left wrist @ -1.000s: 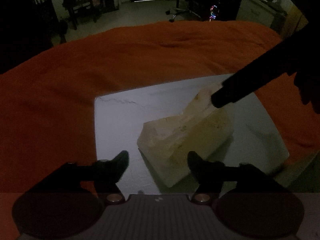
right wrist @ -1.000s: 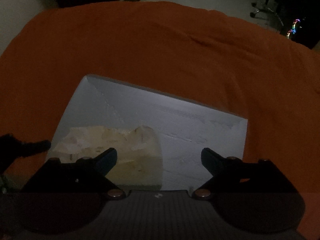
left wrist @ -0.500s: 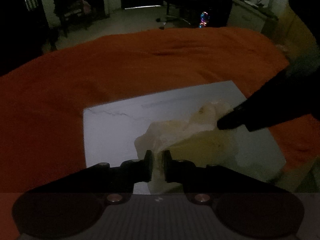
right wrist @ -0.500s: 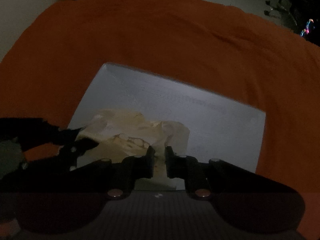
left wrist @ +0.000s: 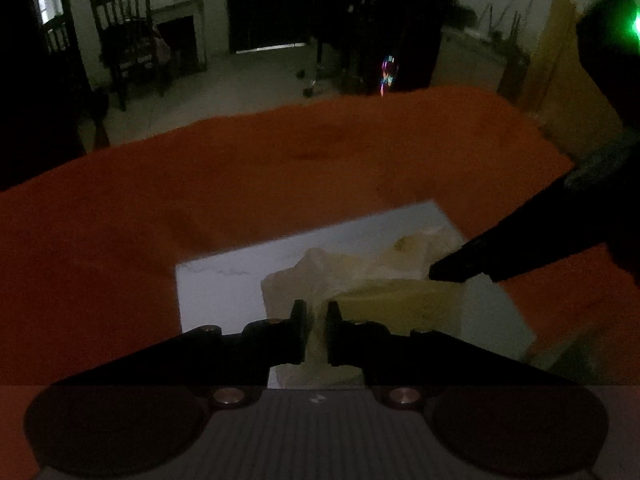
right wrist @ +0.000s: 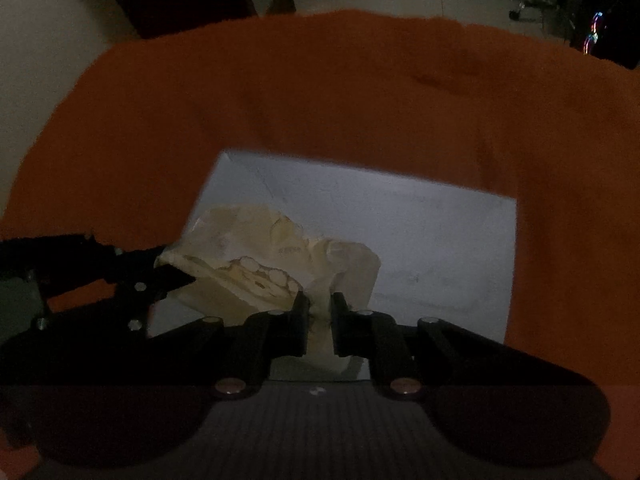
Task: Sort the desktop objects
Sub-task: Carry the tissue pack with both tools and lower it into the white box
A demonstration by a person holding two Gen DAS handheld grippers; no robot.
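With the left gripper (left wrist: pixel 316 330) and right gripper (right wrist: pixel 320 326) each clamped on an end of the crumpled cream bag (right wrist: pixel 280 264) above the white sheet (right wrist: pixel 420 248), both ends should be raised evenly

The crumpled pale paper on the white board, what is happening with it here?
A person holds two grippers, and both are shut on the crumpled paper, one at each end. The left gripper pinches one end and the right gripper the other. The paper sits over a white board on an orange cloth.
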